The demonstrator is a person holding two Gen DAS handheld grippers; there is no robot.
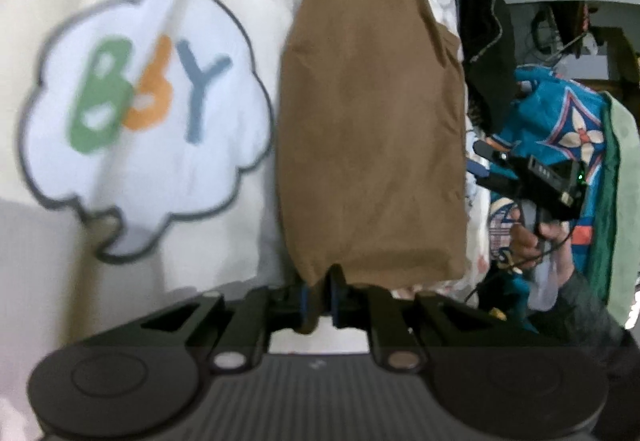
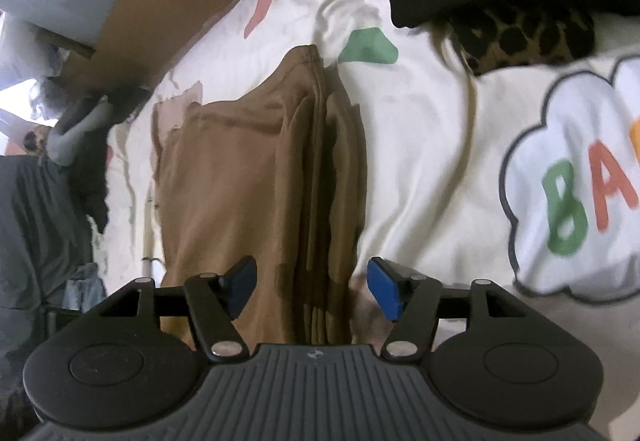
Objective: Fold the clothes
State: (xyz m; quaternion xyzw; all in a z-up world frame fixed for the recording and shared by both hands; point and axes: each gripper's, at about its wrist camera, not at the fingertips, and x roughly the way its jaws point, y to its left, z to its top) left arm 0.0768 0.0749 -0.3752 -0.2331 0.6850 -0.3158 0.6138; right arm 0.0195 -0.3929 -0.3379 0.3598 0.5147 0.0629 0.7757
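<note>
A brown garment [image 1: 372, 129] lies folded into a long strip on cream bedding. In the left wrist view my left gripper [image 1: 319, 299] is shut on the garment's near corner, and the cloth bunches between the two blue pads. In the right wrist view the same brown garment [image 2: 248, 169] shows stacked folds along its right side. My right gripper [image 2: 312, 287] is open, with its blue pads [image 2: 384, 287] standing apart on either side of the folded edge and not pressing it. The right gripper's body [image 1: 536, 177] also appears at the right, held by a hand [image 1: 532, 237].
A cream cover with a cloud patch [image 1: 148, 121] and coloured letters lies beside the garment. A black cloth [image 1: 488, 53], a blue patterned cloth [image 1: 568, 121] and a green towel [image 1: 616, 201] are heaped at the right. A leopard-print piece [image 2: 520, 37] and cardboard [image 2: 180, 1] lie farther off.
</note>
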